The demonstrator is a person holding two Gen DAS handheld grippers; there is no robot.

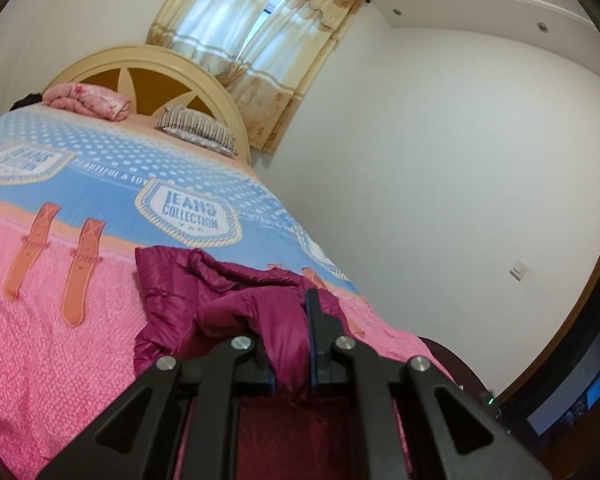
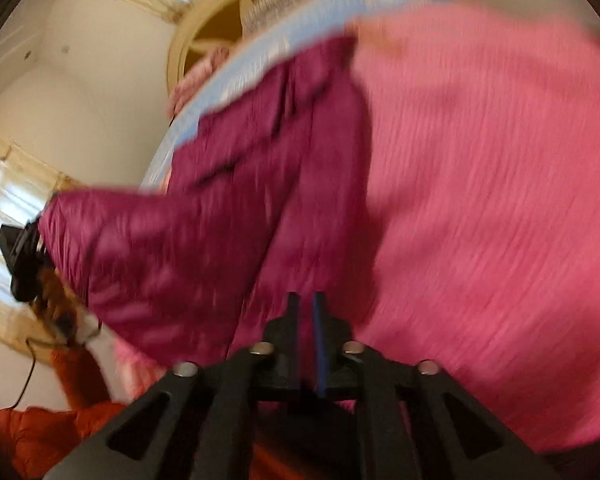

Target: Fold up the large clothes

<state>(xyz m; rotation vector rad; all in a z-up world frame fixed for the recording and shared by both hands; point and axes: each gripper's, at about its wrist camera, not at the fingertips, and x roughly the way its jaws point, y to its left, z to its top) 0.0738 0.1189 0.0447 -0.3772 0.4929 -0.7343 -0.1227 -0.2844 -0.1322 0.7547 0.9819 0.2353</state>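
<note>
A maroon puffer jacket (image 1: pixel 220 300) is spread rumpled on the pink bedspread (image 1: pixel 52 340); one fold is clamped by the left gripper (image 1: pixel 290 344). The right gripper (image 2: pixel 306 340) is seen nearly shut, seemingly on nothing, blurred. A striped pillow (image 1: pixel 196 128) and folded pink quilt (image 1: pixel 88 100) are noted near the headboard (image 1: pixel 228 100).

- The left gripper (image 1: pixel 290 344) pinches a fold of the magenta padded jacket (image 1: pixel 220 296).
- The jacket lies crumpled on the pink-and-blue bedspread (image 1: pixel 60 280).
- A striped pillow (image 1: pixel 198 130) rests near the headboard (image 1: pixel 148 76).
</note>
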